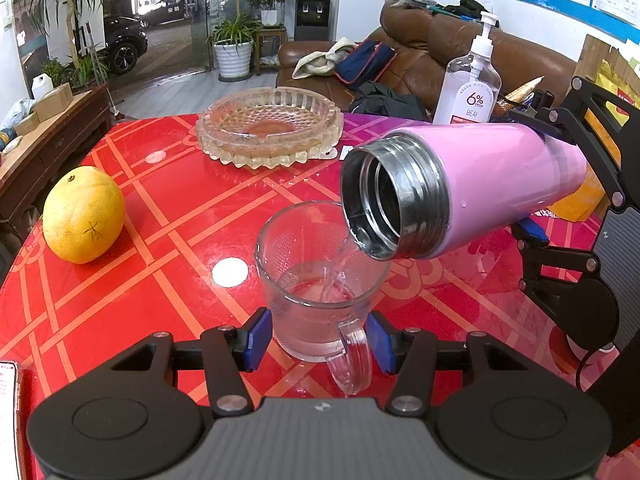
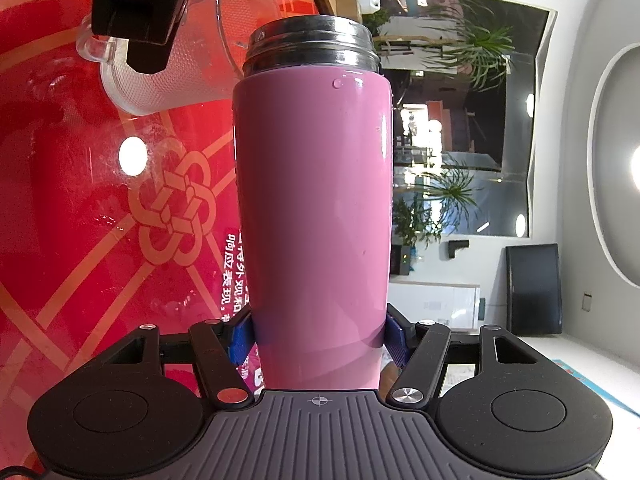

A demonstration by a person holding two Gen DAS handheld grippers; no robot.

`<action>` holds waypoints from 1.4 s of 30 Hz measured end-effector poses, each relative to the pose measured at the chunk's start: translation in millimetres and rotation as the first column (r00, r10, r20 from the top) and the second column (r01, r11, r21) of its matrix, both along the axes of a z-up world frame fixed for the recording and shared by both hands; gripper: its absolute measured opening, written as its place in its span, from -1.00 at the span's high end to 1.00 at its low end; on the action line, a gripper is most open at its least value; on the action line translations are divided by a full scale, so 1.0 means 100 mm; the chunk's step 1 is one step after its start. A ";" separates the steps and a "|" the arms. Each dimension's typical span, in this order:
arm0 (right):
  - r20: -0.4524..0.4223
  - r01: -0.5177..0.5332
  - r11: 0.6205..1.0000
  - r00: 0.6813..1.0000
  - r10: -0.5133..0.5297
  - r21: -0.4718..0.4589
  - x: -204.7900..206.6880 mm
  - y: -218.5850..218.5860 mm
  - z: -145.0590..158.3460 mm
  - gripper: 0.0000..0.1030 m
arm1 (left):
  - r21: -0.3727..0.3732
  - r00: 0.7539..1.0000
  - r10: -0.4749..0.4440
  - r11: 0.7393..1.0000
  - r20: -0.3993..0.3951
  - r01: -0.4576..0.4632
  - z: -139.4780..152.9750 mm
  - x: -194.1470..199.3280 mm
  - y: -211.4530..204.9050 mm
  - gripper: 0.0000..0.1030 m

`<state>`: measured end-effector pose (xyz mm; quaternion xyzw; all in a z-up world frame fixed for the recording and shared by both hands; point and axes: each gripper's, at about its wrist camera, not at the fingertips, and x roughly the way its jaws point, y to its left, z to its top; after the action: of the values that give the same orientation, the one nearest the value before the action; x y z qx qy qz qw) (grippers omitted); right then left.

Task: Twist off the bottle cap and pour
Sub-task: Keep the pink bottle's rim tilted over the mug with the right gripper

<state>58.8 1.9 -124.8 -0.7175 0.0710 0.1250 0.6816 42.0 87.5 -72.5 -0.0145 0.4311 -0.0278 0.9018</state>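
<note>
A pink bottle (image 1: 492, 184) with an uncapped steel threaded mouth is tipped on its side over a clear glass mug (image 1: 316, 280). Water runs from the mouth into the mug, which holds a little water. My right gripper (image 2: 318, 338) is shut on the bottle's (image 2: 316, 208) lower body. My left gripper (image 1: 318, 340) sits around the mug's base with a blue pad on each side and the handle toward me; contact is unclear. The mug (image 2: 172, 60) shows at top left in the right wrist view. The cap is out of view.
A red patterned table (image 1: 160, 220) holds a yellow pomelo (image 1: 84, 214) at left, a glass ashtray (image 1: 270, 126) at the back and a pump bottle (image 1: 470, 80) at back right. A brown sofa (image 1: 420, 52) stands behind the table.
</note>
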 end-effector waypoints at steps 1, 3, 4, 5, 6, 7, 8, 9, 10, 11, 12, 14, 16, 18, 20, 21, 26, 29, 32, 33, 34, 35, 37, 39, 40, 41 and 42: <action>0.000 0.000 1.000 1.000 0.000 -0.002 -0.01 0.00 0.00 -0.24 | -0.001 1.000 0.001 1.000 0.000 -0.001 0.00 0.00 0.01 -0.06; 0.000 0.000 1.000 1.000 0.000 -0.005 -0.02 0.00 0.00 -0.24 | -0.002 1.000 0.001 1.000 -0.001 -0.001 0.01 0.00 0.01 -0.06; 0.000 0.001 1.000 1.000 -0.001 -0.006 -0.02 0.00 0.00 -0.24 | -0.002 1.000 0.001 1.000 -0.001 -0.001 0.01 0.00 0.01 -0.07; 0.000 0.002 1.000 1.000 -0.002 -0.007 -0.03 0.00 0.00 -0.24 | -0.001 1.000 0.001 1.000 -0.002 -0.001 0.01 0.00 0.02 -0.07; 0.000 0.003 1.000 1.000 -0.003 -0.008 -0.04 0.00 -0.01 -0.24 | -0.001 1.000 0.001 1.000 -0.002 -0.001 0.01 0.00 0.02 -0.07; 0.000 0.003 1.000 1.000 -0.003 -0.008 -0.04 0.00 -0.01 -0.24 | -0.001 1.000 0.001 1.000 -0.002 -0.001 0.01 0.00 0.02 -0.07; 0.000 0.005 1.000 1.000 -0.005 -0.009 -0.05 0.01 -0.01 -0.24 | -0.001 1.000 0.001 1.000 -0.002 -0.001 0.01 0.00 0.01 -0.07; -0.001 0.006 1.000 1.000 -0.006 -0.009 -0.06 0.01 -0.01 -0.24 | -0.002 1.000 0.002 1.000 -0.002 -0.002 0.01 0.00 0.02 -0.07; -0.001 0.006 1.000 1.000 -0.006 -0.011 -0.07 0.00 -0.01 -0.24 | -0.001 1.000 0.002 1.000 -0.002 -0.002 0.01 0.00 0.02 -0.07; -0.002 0.007 1.000 1.000 -0.007 -0.013 -0.08 0.00 0.00 -0.24 | -0.001 1.000 0.001 1.000 -0.001 -0.001 0.01 0.00 0.02 -0.07; -0.003 0.009 1.000 1.000 -0.009 -0.015 -0.08 0.00 0.00 -0.24 | -0.001 1.000 0.001 1.000 -0.002 -0.001 0.01 0.00 -0.01 -0.07; -0.006 0.012 1.000 1.000 -0.012 -0.020 -0.10 0.01 0.00 -0.24 | -0.002 1.000 0.002 1.000 -0.002 -0.002 0.01 0.00 0.00 -0.07; -0.006 0.012 1.000 1.000 -0.013 -0.025 -0.11 0.01 0.00 -0.24 | -0.003 1.000 0.003 1.000 -0.002 -0.003 0.01 0.00 0.00 -0.07; -0.009 0.015 1.000 1.000 -0.015 -0.027 -0.11 0.01 0.00 -0.24 | -0.004 1.000 0.003 1.000 -0.002 -0.003 0.02 0.00 -0.01 -0.07; -0.012 0.018 0.999 1.000 -0.018 -0.028 -0.12 0.02 0.00 -0.24 | -0.006 1.000 0.003 1.000 -0.002 -0.003 0.01 0.00 -0.01 -0.07; -0.013 0.019 0.999 1.000 -0.020 -0.030 -0.12 0.02 0.00 -0.24 | -0.006 1.000 0.003 1.000 -0.002 -0.003 0.01 0.00 -0.01 -0.07; -0.019 0.027 0.999 0.999 -0.027 -0.040 -0.12 0.03 0.00 -0.24 | -0.006 1.000 0.004 1.000 -0.002 -0.004 0.00 0.00 0.00 -0.07; -0.021 0.028 0.999 0.999 -0.029 -0.044 -0.15 0.02 -0.01 -0.24 | -0.007 1.000 0.005 1.000 -0.003 -0.005 0.00 -0.01 0.02 -0.07; -0.022 0.030 0.998 0.999 -0.031 -0.046 -0.16 0.01 -0.01 -0.24 | -0.008 1.000 0.005 1.000 -0.003 -0.005 0.01 -0.01 0.00 -0.07; -0.023 0.031 0.998 0.999 -0.032 -0.046 -0.16 0.01 -0.01 -0.24 | -0.008 1.000 0.006 1.000 -0.003 -0.006 0.01 -0.01 0.00 -0.07; -0.024 0.032 0.998 0.999 -0.033 -0.046 -0.16 0.00 -0.01 -0.24 | -0.008 1.000 0.006 1.000 -0.003 -0.006 0.01 -0.01 0.00 -0.07; -0.025 0.032 0.998 0.999 -0.034 -0.045 -0.16 0.00 -0.01 -0.24 | -0.008 1.000 0.006 1.000 -0.003 -0.006 0.01 -0.01 0.00 -0.07; -0.025 0.032 0.998 0.999 -0.033 -0.046 -0.16 0.00 0.00 -0.24 | -0.008 1.000 0.006 1.000 -0.003 -0.006 0.02 -0.01 -0.01 -0.07; -0.025 0.032 0.998 0.999 -0.033 -0.047 -0.16 -0.01 0.01 -0.24 | -0.009 1.000 0.007 1.000 -0.003 -0.007 0.02 -0.01 0.00 -0.07; -0.025 0.032 0.998 0.999 -0.033 -0.048 -0.16 -0.02 0.01 -0.24 | -0.010 1.000 0.007 1.000 -0.003 -0.007 0.02 -0.01 0.00 -0.07; -0.025 0.032 0.998 0.999 -0.033 -0.049 -0.16 -0.03 0.02 -0.24 | -0.010 1.000 0.007 1.000 -0.003 -0.007 0.02 -0.01 0.00 -0.07; -0.024 0.031 0.998 0.999 -0.032 -0.051 -0.17 -0.03 0.02 -0.24 | -0.010 1.000 0.007 1.000 -0.004 -0.007 0.02 0.00 0.00 -0.07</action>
<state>42.1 -1.3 -122.8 -0.7317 0.0942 0.1213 0.6640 41.5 87.5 -70.3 -0.0208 0.4325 -0.0268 0.9010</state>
